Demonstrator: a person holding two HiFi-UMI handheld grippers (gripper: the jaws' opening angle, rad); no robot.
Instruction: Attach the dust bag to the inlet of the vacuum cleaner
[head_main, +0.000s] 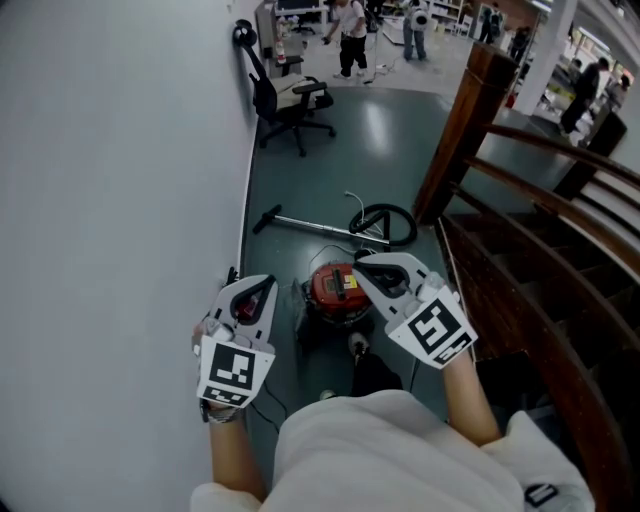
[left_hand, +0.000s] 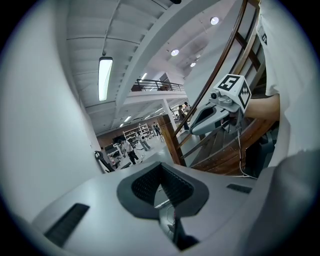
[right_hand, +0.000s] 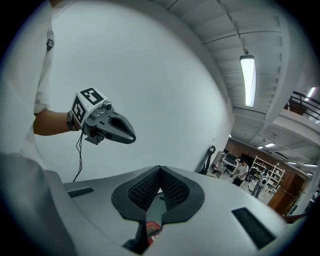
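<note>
**Red vacuum cleaner (head_main: 335, 288) on the floor; both tongs shut, nothing held**

Red-topped canister vac sits on the grey-green floor (head_main: 390, 130) just in front of the person, approx btwn the two raised tools as the head view has it.

Left gripper (head_main: 268, 284) is held up nr the white wall (head_main: 110, 200), nose pointing away from the person & a bit down. Its jaws are pressed tip to tip w/ nothing btwn the pads.

Right gripper (head_main: 361, 263) is about level w/ it on the other side. From the head view its nose overlaps the vac's top, but it's well above & not touching. Its jaws are likewise closed right up, no grip on anything. In the right gripper view a sliver of red shows thru the gap under the closed pads, far below.

Each tool shows in the other's view, hanging in mid-air w/ its marker cube at the back; the two are apart.

Beyond the vac, a black hose (head_main: 388, 222) lies coiled in a loop on the floor. A metal wand (head_main: 305, 223) lies across, one end nr the wall, the other by the loop.

Further back a black office chair (head_main: 285, 100) stands by the wall. A dark wooden staircase (head_main: 540, 260) w/ handrail fills the right side. Several people (head_main: 352, 35) stand far off in the bkgd.
</note>
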